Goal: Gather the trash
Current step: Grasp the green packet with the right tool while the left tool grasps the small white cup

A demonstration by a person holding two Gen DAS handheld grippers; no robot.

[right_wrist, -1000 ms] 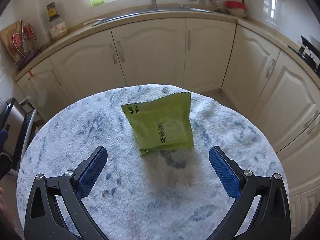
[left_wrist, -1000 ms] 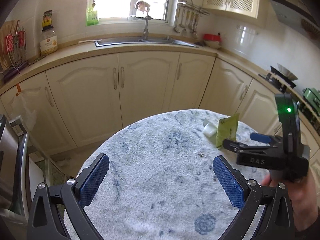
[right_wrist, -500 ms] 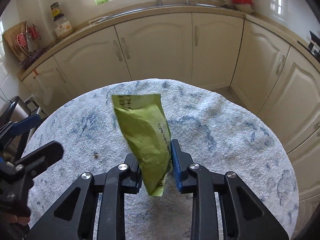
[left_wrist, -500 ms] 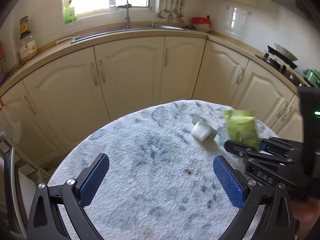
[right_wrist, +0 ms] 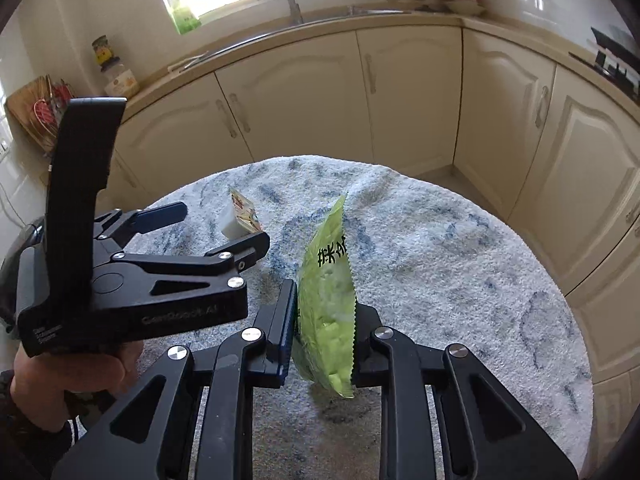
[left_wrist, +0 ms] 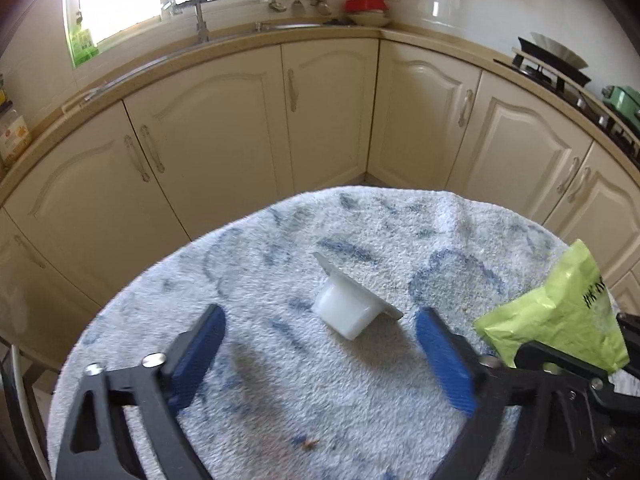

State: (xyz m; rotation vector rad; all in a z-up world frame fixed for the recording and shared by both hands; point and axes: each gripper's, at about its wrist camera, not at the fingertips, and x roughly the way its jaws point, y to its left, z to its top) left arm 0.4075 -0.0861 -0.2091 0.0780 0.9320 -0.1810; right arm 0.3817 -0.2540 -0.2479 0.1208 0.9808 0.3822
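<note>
A small white plastic cup (left_wrist: pixel 348 312) lies tipped on its side on the round table's blue-white cloth (left_wrist: pixel 280 400), its peeled lid (right_wrist: pixel 244 210) facing away. My left gripper (left_wrist: pixel 320 313) reaches over it with jaws closing. The cup sits between the blue pads (left_wrist: pixel 200 356), nearer the right one, and neither touches it. My right gripper (right_wrist: pixel 324 300) is shut on a green snack packet (right_wrist: pixel 328 292), held upright on edge just above the cloth. In the left wrist view the same packet (left_wrist: pixel 560 312) shows at the right. From the right wrist view, the left gripper (right_wrist: pixel 220 227) is at the left.
Cream kitchen cabinets (left_wrist: pixel 320 120) curve around behind the table, under a counter with a sink (left_wrist: pixel 280 26) and a stove (left_wrist: pixel 560 68). A small brown crumb (left_wrist: pixel 310 445) lies on the cloth near me. A person's hand (right_wrist: pixel 60 380) holds the left gripper.
My right gripper closed on the green packet and lifted it on edge. My left gripper swung right and down to the white cup and its jaws have begun to narrow.
</note>
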